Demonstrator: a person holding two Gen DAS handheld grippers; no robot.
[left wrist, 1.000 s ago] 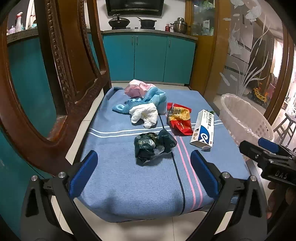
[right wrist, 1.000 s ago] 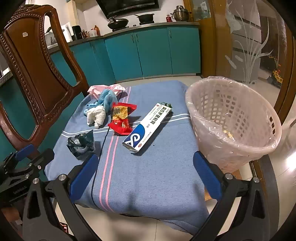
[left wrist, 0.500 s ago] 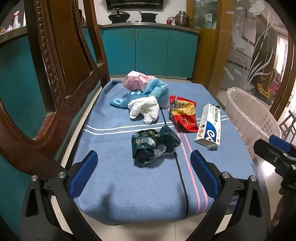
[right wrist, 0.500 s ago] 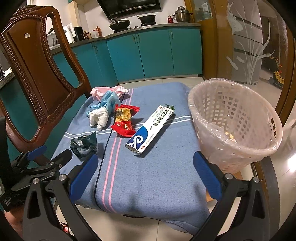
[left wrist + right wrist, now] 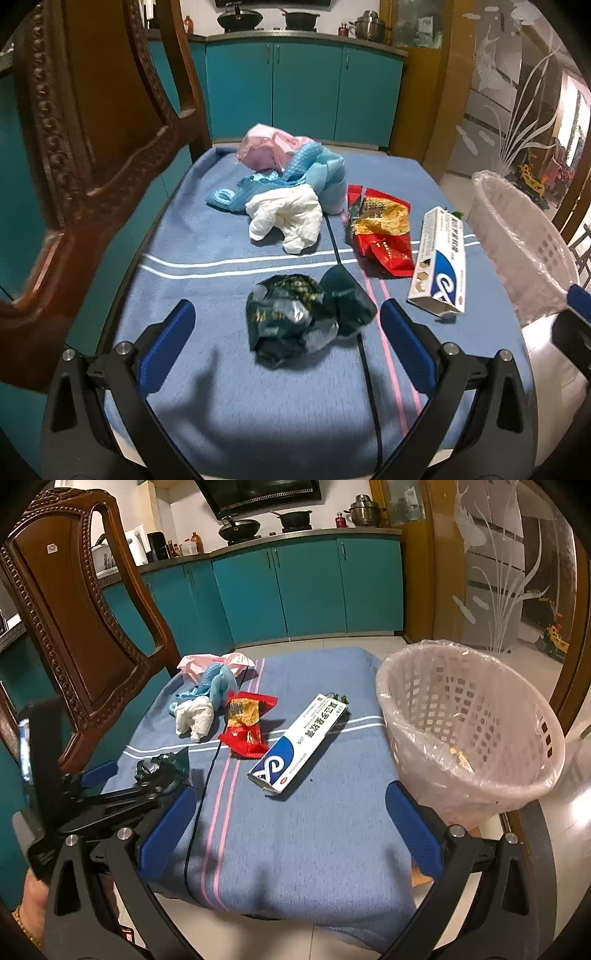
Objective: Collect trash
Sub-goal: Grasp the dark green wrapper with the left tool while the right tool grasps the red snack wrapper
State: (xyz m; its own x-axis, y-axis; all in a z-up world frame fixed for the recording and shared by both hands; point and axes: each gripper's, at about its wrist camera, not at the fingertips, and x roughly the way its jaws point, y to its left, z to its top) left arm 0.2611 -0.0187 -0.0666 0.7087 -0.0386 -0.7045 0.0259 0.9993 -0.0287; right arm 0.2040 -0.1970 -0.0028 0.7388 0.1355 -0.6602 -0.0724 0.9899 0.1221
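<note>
Blue-padded, our left gripper (image 5: pixel 282 330) and right gripper (image 5: pixel 290 806) gape wide, grasping nothing; the dark green wrapper (image 5: pixel 295 317) lies between the left pads, then the toothpaste box (image 5: pixel 301 744) (white-blue), with the lined basket (image 5: pixel 480 686) rightward.

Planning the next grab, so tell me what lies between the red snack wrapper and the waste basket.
The long white-and-blue box lies between the red snack wrapper and the waste basket, flat on the blue cloth. The right wrist view shows it best.
</note>
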